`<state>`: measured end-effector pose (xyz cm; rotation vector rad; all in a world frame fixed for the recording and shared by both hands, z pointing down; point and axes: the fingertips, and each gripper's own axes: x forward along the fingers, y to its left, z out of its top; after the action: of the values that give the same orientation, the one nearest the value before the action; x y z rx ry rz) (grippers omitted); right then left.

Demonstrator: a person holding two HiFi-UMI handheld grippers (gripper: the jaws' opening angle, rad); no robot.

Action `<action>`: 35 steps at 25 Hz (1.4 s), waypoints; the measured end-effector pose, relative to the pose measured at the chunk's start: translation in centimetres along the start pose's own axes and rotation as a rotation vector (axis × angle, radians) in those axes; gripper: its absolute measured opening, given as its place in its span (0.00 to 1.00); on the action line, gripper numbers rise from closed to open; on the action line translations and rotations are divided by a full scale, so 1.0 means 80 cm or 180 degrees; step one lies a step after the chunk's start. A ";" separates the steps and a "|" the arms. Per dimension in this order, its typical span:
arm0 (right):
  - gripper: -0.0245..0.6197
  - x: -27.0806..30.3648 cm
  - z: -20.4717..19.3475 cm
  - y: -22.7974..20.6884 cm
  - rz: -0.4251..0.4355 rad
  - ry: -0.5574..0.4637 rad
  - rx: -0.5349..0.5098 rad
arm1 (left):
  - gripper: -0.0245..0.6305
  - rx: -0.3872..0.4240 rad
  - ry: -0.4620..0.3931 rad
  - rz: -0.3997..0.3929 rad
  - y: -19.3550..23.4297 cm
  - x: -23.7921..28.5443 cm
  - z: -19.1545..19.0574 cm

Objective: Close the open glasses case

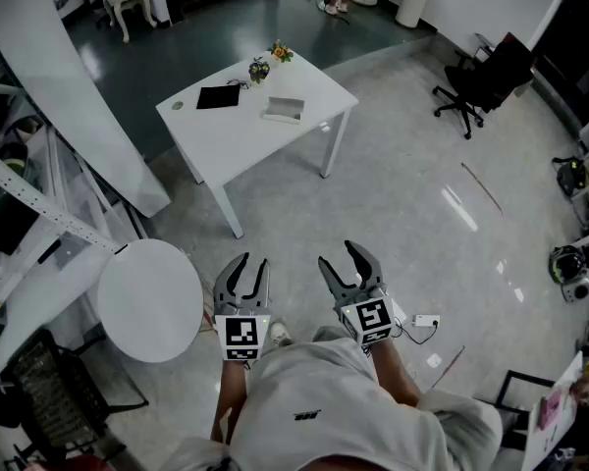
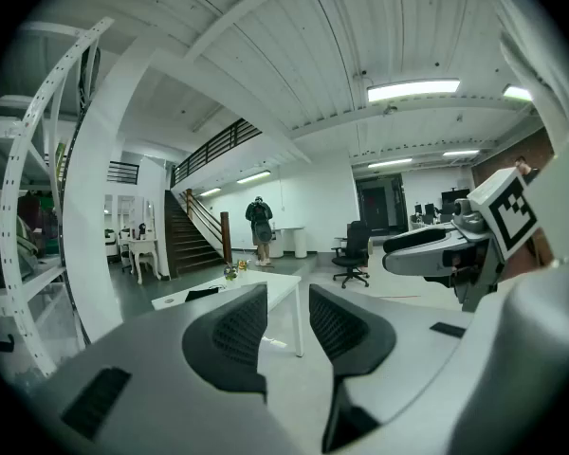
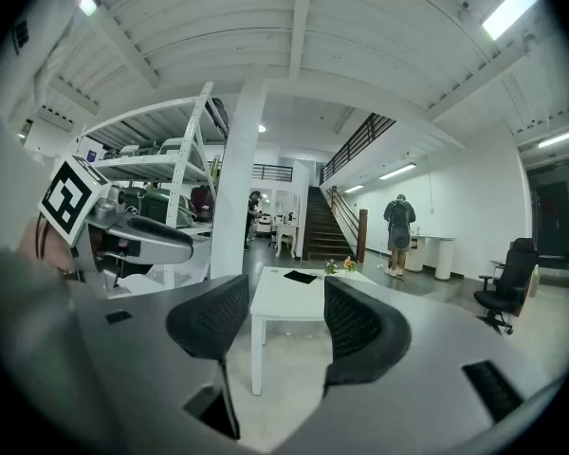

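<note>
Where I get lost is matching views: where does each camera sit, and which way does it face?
Head view: on the person's head, steeply down onto the white table; left gripper, right gripper and torso show.
Left gripper view: on the left gripper, level along its parted fingers toward the table; right gripper at right.
Right gripper view: on the right gripper, likewise toward the table; left gripper at left.
Shared: all see the table.

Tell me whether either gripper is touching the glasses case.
No, the left gripper and right gripper hover far from the glasses case on the table.
</note>
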<state>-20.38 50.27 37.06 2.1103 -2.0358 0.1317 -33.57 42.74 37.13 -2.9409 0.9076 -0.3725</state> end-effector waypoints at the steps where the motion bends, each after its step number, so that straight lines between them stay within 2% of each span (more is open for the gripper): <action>1: 0.43 0.001 0.000 0.001 -0.0004 -0.0012 0.0025 | 0.26 0.0003 0.0007 -0.0009 0.001 0.000 -0.002; 8: 0.43 0.024 -0.007 0.004 -0.0060 0.0029 0.0087 | 0.26 0.0007 0.0037 -0.0042 0.020 0.014 -0.011; 15: 0.43 0.067 -0.012 -0.011 -0.0064 0.0047 0.0077 | 0.26 0.0009 0.0097 -0.0050 0.043 0.058 -0.022; 28: 0.43 0.188 -0.001 -0.089 0.0087 0.0093 0.0147 | 0.26 0.0017 0.0195 -0.0025 0.081 0.190 -0.012; 35: 0.43 0.233 0.001 -0.144 0.0194 0.0097 0.0157 | 0.26 0.0036 0.0225 0.0018 0.079 0.258 0.011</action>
<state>-8.12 32.35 39.82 2.0622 -2.1010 0.2243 -20.33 25.95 40.05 -2.9315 0.9184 -0.4824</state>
